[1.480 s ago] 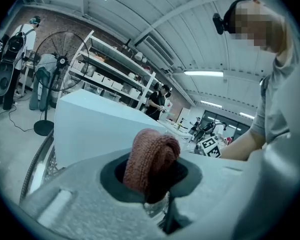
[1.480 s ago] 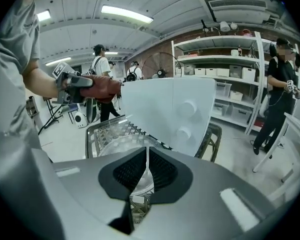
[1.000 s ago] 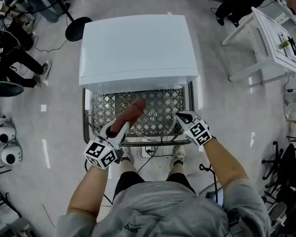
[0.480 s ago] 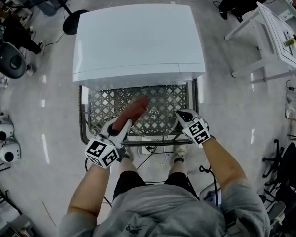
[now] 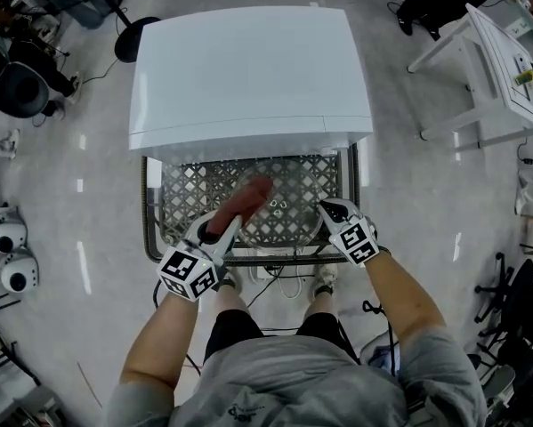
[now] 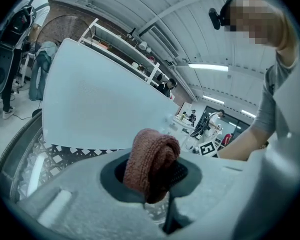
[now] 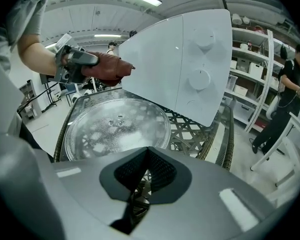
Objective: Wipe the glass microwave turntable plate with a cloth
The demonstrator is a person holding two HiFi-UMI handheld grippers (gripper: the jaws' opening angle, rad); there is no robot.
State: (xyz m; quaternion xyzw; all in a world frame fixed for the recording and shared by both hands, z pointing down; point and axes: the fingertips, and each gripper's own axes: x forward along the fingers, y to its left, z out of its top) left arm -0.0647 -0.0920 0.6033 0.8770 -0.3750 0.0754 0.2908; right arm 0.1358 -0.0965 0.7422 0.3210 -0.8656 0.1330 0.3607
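Plate point(image 5: 293, 189) lies flat on the lattice table point(image 5: 181, 189), directly in front of the person and between the two grippers. Nearest to the person, the left gripper point(image 5: 220, 228) is at the near left side of the plate. Its jaws are clamped on a rolled brown cloth point(image 5: 246, 199), and the left gripper view shows the roll point(image 6: 152, 161) standing out past the jaws. The right gripper point(image 5: 327, 210) is at the near right rim of the plate. Its jaws are together with nothing between them, and only the lattice shows through the narrow slit in its own view point(image 7: 144, 171). The long axis of the cloth runs from the left jaws forward and to the right, so its free end points to the centre of the plate. In the right gripper view the cloth point(image 7: 107, 68) seems to hang above the glass point(image 7: 117, 129) and not to touch it, though I cannot be fully sure. I judge that the wiping is not yet in contact, and that the coming move is mostly downward for the left gripper, because the glass is already under the cloth. The right gripper is just beside the rim and could steady it. Behind the plate stands the white microwave point(image 5: 248, 69), whose front edge overhangs the far rim, so a forward stroke has little room.
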